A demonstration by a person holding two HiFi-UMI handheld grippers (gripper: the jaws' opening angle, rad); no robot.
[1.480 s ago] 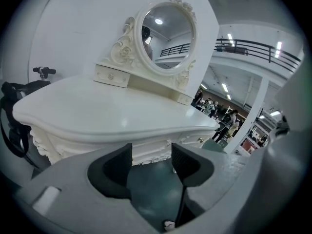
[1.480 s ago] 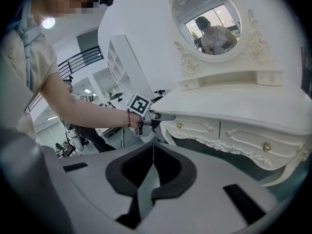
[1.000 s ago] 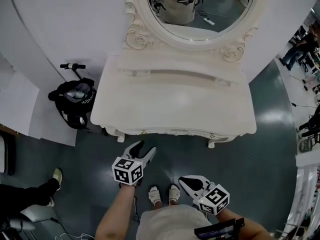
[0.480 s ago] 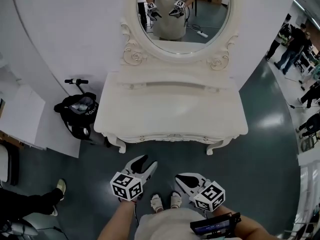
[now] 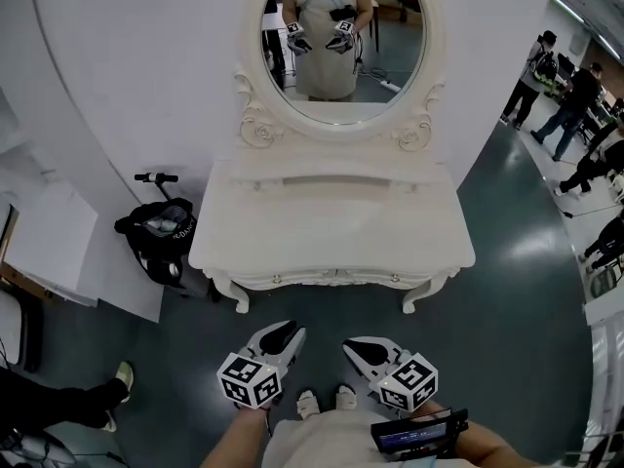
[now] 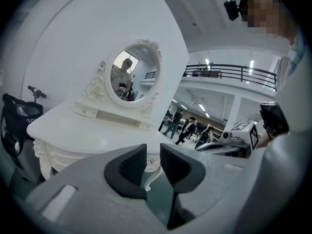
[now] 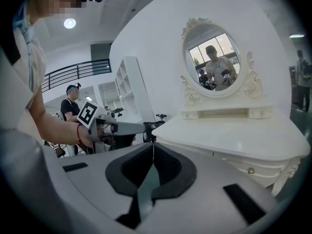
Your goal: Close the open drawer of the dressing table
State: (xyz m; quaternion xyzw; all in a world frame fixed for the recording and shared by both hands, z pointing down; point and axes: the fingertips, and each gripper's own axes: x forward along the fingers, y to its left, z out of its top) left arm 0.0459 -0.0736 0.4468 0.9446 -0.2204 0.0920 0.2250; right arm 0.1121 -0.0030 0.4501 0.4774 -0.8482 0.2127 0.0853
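The white dressing table stands against the wall under its oval mirror. Its drawer front lies flush with the table's front, with small knobs on it. Both grippers hang over the floor, a short way back from the table and touching nothing. My left gripper has a narrow gap between its pads; its jaws have just been closing with nothing between them. My right gripper is shut and empty, its tips meeting. The table fills the right of the right gripper view.
A black bag on a scooter leans by the table's left leg. A white panel stands at far left. Several people stand at far right. Someone's leg shows at lower left. The person's feet are below the grippers.
Both grippers have drawn back from the table front and risen. The left jaws went from wide open to a narrow gap. The head view has tilted up, showing more mirror.
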